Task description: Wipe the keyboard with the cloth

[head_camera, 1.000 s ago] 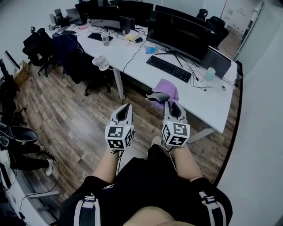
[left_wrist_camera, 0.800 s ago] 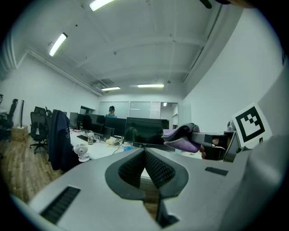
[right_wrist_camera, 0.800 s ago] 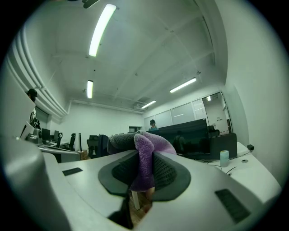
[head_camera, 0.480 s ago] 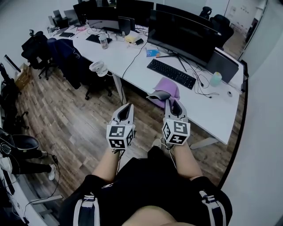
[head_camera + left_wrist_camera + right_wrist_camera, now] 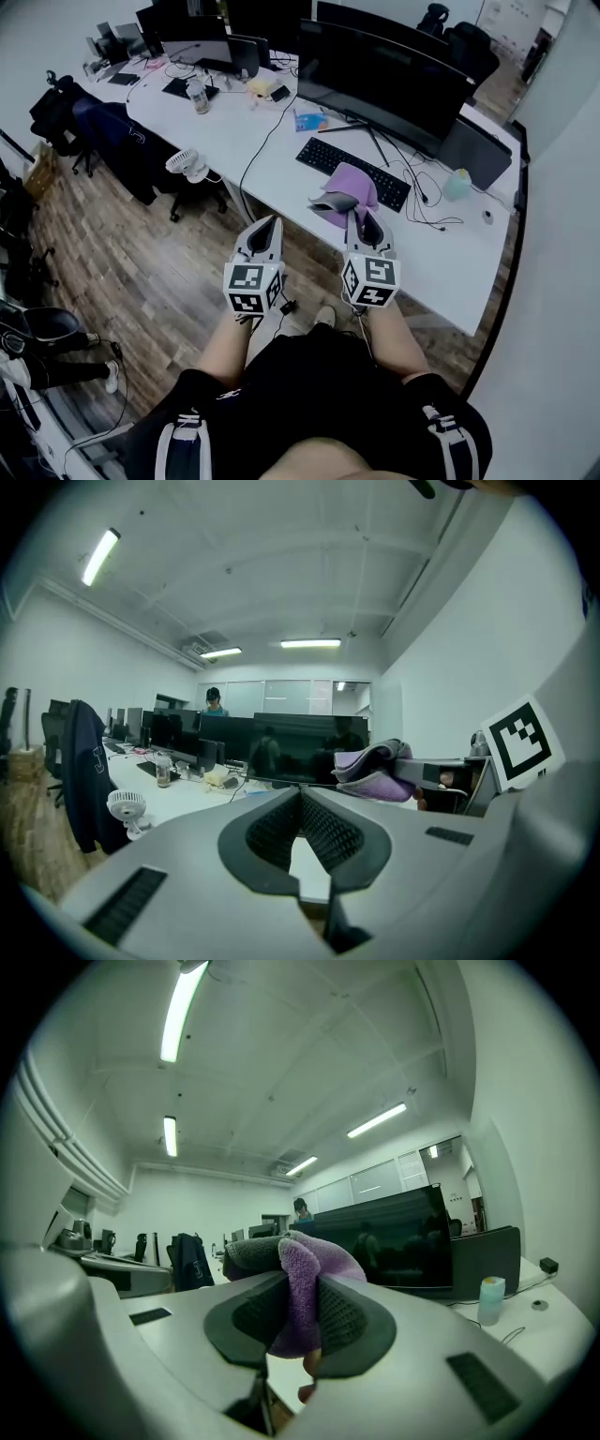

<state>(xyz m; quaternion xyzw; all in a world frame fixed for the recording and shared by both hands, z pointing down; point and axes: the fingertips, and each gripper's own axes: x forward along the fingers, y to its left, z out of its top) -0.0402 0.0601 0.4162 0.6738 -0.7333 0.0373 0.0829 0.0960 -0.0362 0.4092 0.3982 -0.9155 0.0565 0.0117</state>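
Between the fingers of the right gripper the purple cloth is clamped — overlapping, in the head view, the black keyboard on the white counter — while the left gripper has its fingers pressed together, empty.

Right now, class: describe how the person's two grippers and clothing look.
The left gripper and right gripper are light grey, tapering to points, with dark ribbed pads. Each carries a white cube with black square markers. The clothing is black with white side stripes.
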